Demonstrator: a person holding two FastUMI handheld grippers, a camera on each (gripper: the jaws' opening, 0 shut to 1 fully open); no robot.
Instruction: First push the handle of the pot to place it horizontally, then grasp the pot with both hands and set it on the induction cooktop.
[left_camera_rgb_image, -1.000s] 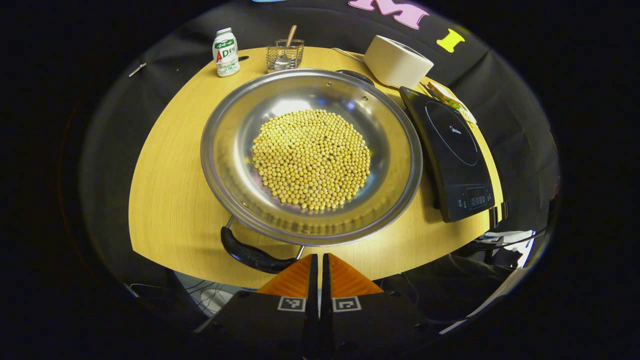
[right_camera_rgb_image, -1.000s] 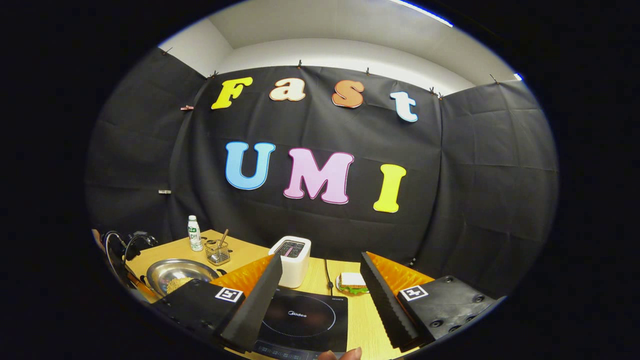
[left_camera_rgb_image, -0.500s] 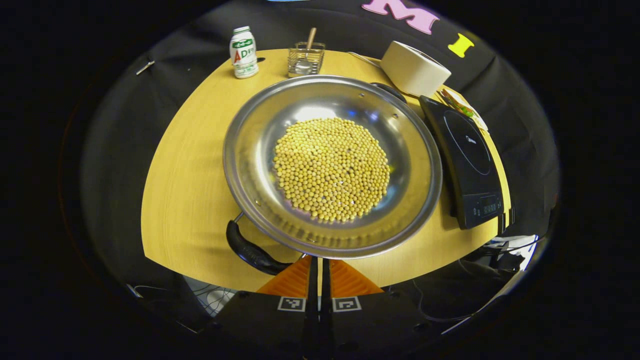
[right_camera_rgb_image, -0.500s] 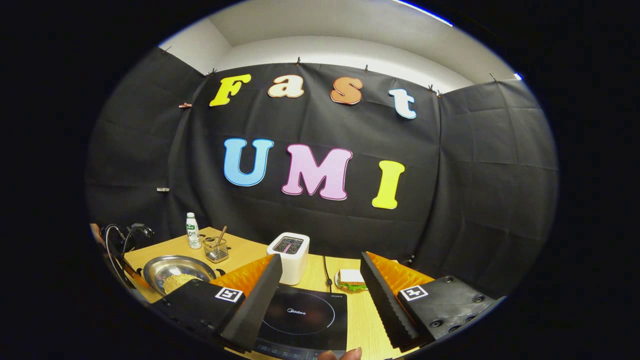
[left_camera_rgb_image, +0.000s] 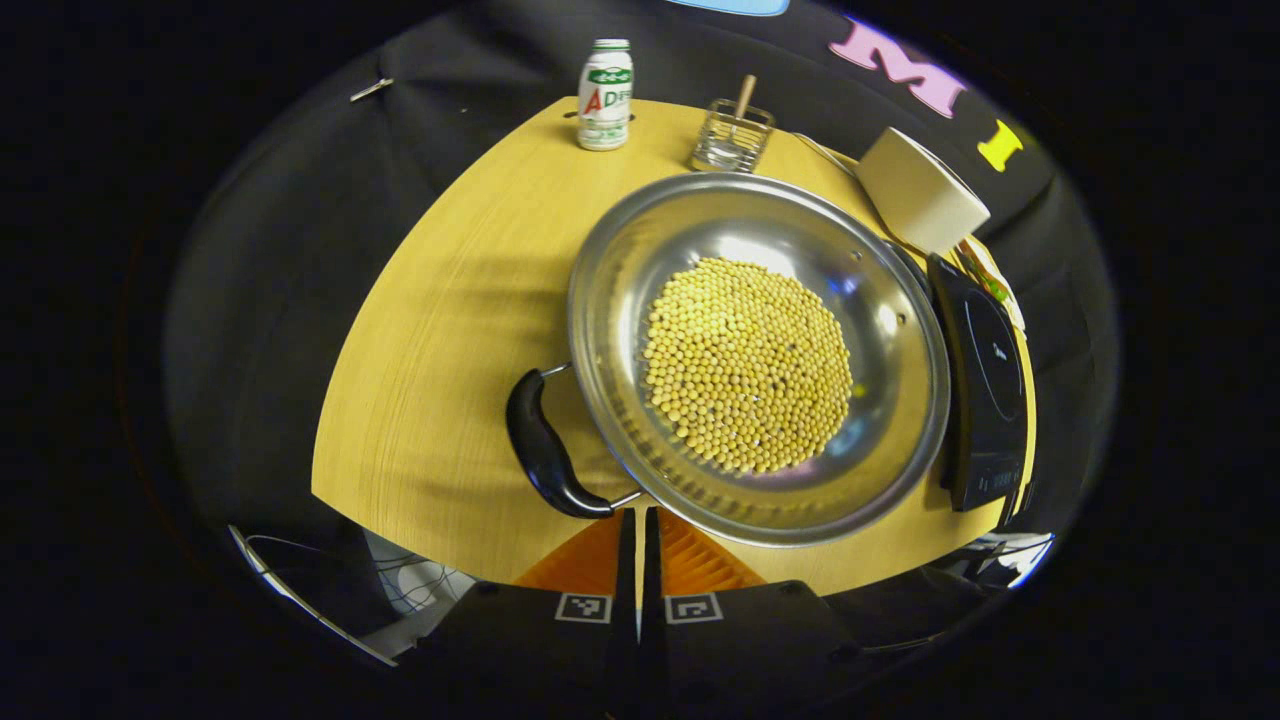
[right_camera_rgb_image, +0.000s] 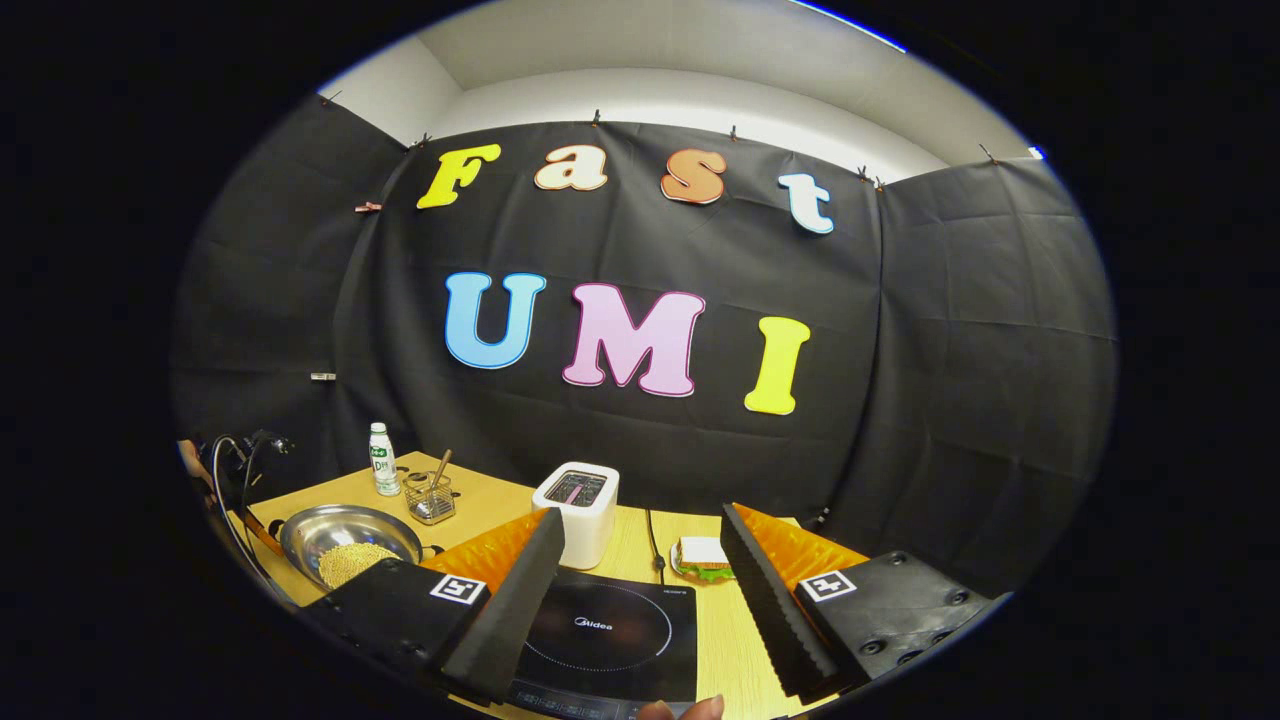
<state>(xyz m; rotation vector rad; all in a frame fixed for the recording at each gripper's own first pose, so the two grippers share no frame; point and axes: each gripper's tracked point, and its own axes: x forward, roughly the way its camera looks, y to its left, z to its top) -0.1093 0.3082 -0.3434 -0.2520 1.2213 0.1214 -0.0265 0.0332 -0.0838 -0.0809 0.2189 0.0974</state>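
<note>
A steel pot (left_camera_rgb_image: 610, 290) holding yellow beans (left_camera_rgb_image: 748, 362) sits on the wooden table (left_camera_rgb_image: 450, 330). Its black handle (left_camera_rgb_image: 543, 450) sticks out at the pot's near left. My left gripper (left_camera_rgb_image: 638, 522) is shut with nothing in it, its tips just at the handle's near end and the pot's rim. The black induction cooktop (left_camera_rgb_image: 985, 390) lies right of the pot. In the right gripper view, my right gripper (right_camera_rgb_image: 640, 525) hangs open above the cooktop (right_camera_rgb_image: 610, 625), with the pot (right_camera_rgb_image: 345, 535) far off to the left.
A white toaster (left_camera_rgb_image: 920, 190) stands behind the cooktop, with a sandwich (right_camera_rgb_image: 700, 558) beside it. A small bottle (left_camera_rgb_image: 605, 80) and a wire basket (left_camera_rgb_image: 730, 140) stand at the table's far edge. A person's fingertip (right_camera_rgb_image: 680, 708) shows at the bottom edge.
The pot's handle has swung from the near side round to the left of the pot, with my shut left gripper following at its end. The right gripper has barely moved.
</note>
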